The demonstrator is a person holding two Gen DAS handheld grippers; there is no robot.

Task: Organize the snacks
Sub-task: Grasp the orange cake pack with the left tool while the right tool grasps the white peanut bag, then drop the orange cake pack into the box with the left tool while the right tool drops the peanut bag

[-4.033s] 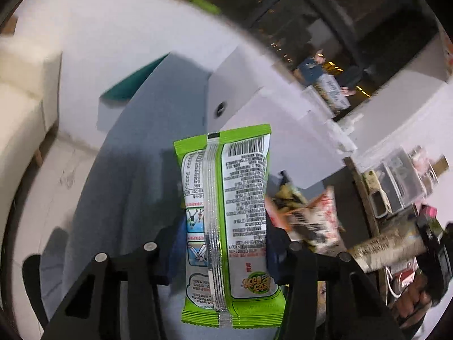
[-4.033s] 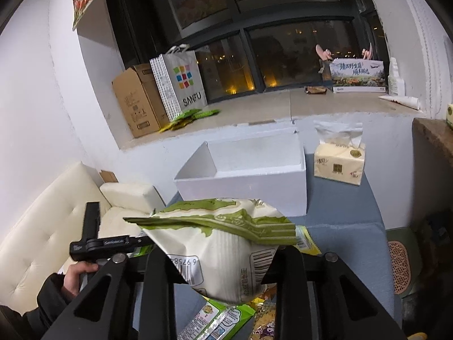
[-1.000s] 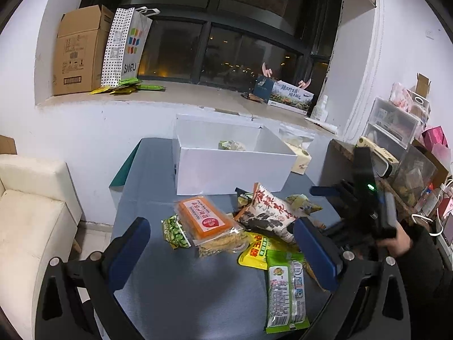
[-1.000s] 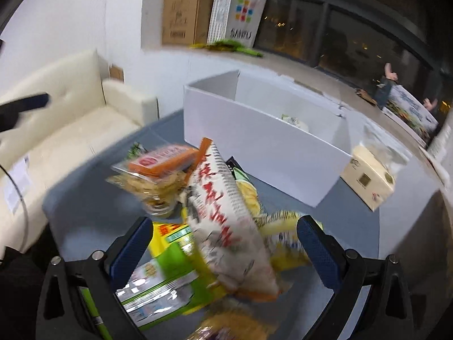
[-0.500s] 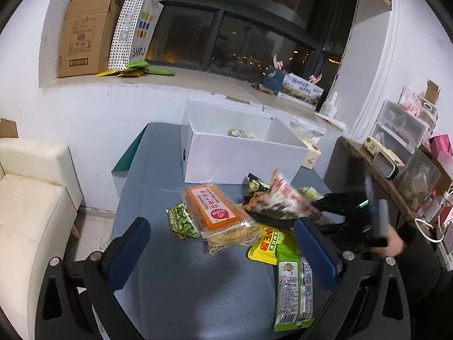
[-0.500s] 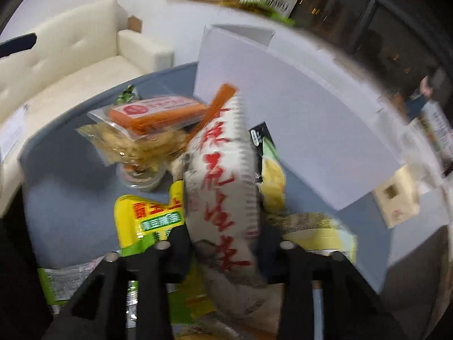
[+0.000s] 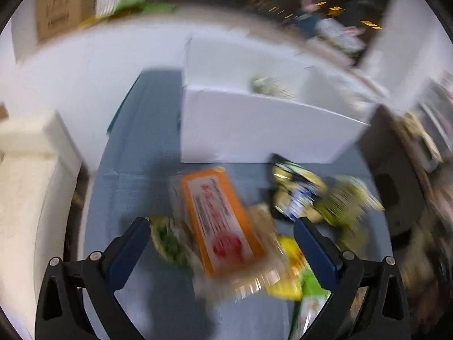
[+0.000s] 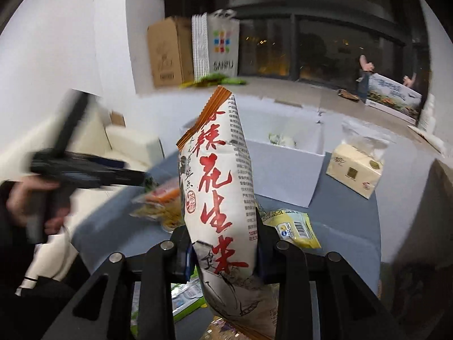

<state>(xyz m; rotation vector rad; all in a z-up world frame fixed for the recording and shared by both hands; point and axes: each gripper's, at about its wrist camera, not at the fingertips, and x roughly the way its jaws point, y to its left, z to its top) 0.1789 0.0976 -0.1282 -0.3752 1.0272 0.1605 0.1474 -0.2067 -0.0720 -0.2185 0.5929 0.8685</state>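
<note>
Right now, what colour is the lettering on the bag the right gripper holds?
Red on a white bag, clearest in the right wrist view.

Peanut bag now lifted off pile in right tool.

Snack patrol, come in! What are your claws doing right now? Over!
Right claw shut on peanut bag, lifted. Left claw open over orange packet. White box ahead, path clear.
</note>
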